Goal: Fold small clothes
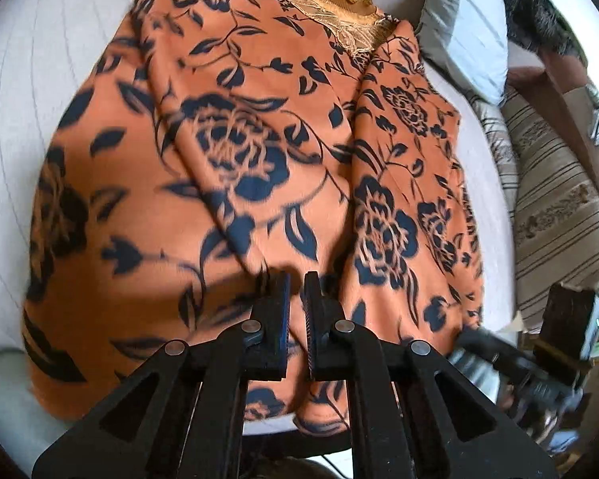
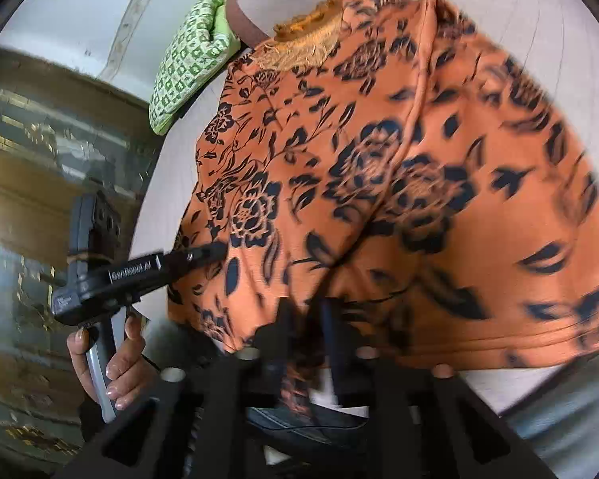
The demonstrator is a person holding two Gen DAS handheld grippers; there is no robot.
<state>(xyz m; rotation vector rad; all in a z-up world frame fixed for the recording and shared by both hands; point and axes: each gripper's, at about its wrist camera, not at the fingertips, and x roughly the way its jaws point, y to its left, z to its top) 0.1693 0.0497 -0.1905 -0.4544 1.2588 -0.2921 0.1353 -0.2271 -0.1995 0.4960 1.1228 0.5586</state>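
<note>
A: Orange fabric with a dark navy flower print fills most of both views. That is the garment (image 1: 259, 151), lying spread on a pale grey bed (image 1: 40, 80), its frilled, lace-trimmed collar (image 1: 331, 4) at the top centre of the left wrist view.

B: Is it flat?

A: Partly. Both side panels are laid inward over the middle, so long creases run down from the collar. The hem is at the bottom of the frame, by the fingers.

B: And the left hand-held gripper (image 1: 297, 311)?

A: Bottom centre of its own view. Its two black fingers stand pressed nearly together, only a thin slit between the pads. They sit over the cloth near the hem; whether a fold is caught in that slit I cannot tell. In the right wrist view the same tool reaches in from the lower left, tip at the garment's left edge, with a hand (image 2: 112, 367) round its grey handle.

B: The right hand-held gripper (image 2: 305, 319)?

A: Bottom centre of the right wrist view, blurred. Its jaws stand partly apart, with the hem of the garment (image 2: 379, 159) lying in the gap; the pads do not look clamped on it.

B: Anything else around?

A: A green-and-white patterned cushion (image 2: 187, 64) at the upper left of the right wrist view, a light blue pillow (image 1: 471, 40) at the upper right of the left wrist view, and striped beige bedding (image 1: 551, 199) along its right edge.
</note>
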